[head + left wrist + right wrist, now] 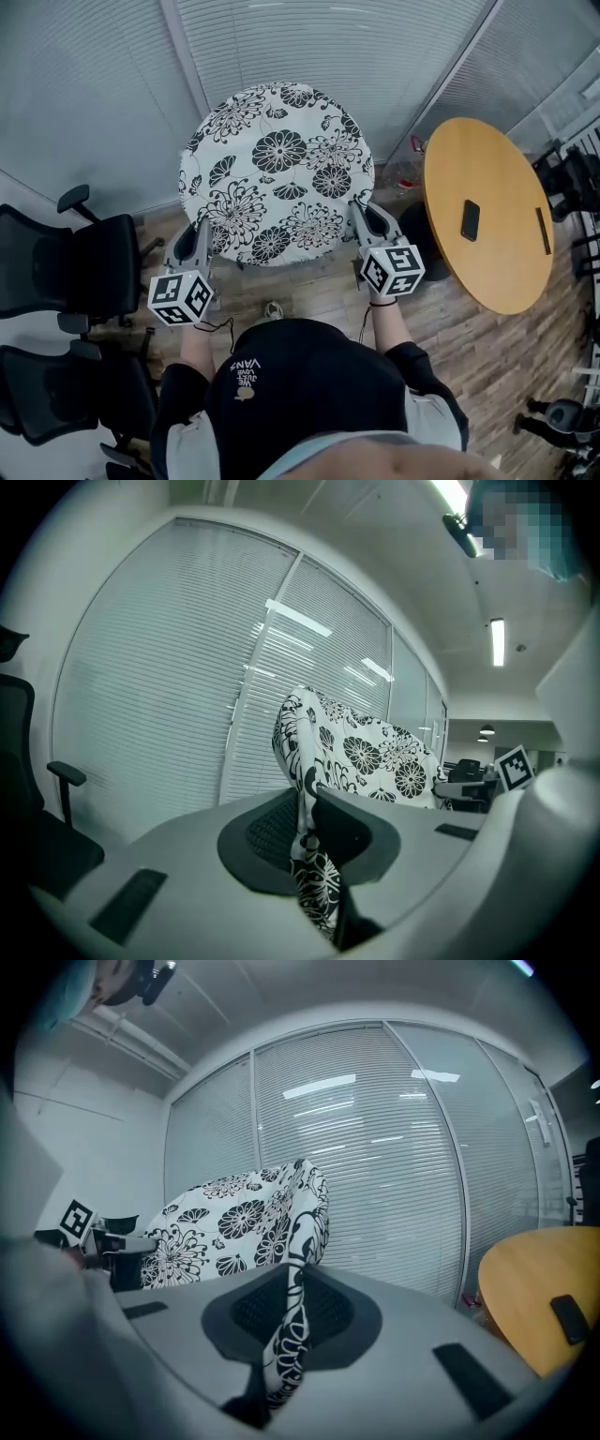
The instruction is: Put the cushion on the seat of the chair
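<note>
A round white cushion (275,174) with black flowers hangs in the air in front of me, held at its two near edges. My left gripper (202,240) is shut on the cushion's left edge, whose cloth (309,855) is pinched between the jaws. My right gripper (361,223) is shut on the right edge, with the cloth (286,1330) clamped between its pads. Black office chairs (70,262) stand at my left; their seats are not under the cushion.
A round wooden table (487,211) stands at the right with a black phone (470,219) on it. Glass walls with blinds (281,42) close the space ahead. More chairs (567,173) stand at the far right. The floor (309,295) is wood.
</note>
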Available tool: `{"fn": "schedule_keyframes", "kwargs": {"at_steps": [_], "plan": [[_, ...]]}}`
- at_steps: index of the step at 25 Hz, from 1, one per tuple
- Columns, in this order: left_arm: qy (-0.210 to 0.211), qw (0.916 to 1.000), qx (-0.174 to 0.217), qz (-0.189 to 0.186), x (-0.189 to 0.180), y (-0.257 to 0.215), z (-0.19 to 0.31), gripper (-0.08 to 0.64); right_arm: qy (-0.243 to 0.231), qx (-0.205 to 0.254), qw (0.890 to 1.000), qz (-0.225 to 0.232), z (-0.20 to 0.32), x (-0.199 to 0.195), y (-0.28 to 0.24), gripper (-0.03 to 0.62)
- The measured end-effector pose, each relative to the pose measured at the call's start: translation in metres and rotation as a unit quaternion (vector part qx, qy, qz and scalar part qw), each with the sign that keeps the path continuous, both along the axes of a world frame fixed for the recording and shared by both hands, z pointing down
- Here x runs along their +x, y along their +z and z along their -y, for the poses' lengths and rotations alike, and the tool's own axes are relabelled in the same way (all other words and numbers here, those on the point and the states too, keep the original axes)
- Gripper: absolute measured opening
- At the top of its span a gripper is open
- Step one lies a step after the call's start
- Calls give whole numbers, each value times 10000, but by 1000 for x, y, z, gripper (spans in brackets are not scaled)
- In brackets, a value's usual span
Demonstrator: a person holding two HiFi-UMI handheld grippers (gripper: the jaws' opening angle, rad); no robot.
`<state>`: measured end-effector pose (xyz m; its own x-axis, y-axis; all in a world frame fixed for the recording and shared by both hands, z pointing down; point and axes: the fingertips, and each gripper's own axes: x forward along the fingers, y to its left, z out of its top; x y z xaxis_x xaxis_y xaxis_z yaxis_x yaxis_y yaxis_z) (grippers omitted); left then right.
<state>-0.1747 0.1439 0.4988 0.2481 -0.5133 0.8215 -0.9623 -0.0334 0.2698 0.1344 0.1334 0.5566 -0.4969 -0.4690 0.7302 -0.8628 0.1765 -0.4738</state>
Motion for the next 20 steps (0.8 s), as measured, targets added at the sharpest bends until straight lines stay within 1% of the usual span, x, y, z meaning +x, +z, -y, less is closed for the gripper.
{"fn": "schedule_keyframes", "kwargs": {"at_steps": [7, 12, 16, 20], "plan": [[70, 9999, -23, -143, -5, 7, 2, 48, 90, -29, 9998, -147, -4, -2, -2, 40], [87, 9998, -74, -192, -6, 10, 4, 48, 83, -84, 9998, -161, -3, -6, -1, 40], [65, 9999, -93, -124, -5, 9, 2, 48, 49, -109, 9999, -103, -5, -4, 2, 40], [42, 10000, 58, -2, 0, 1, 2, 48, -3, 17, 10000, 28, -3, -3, 2, 40]]}}
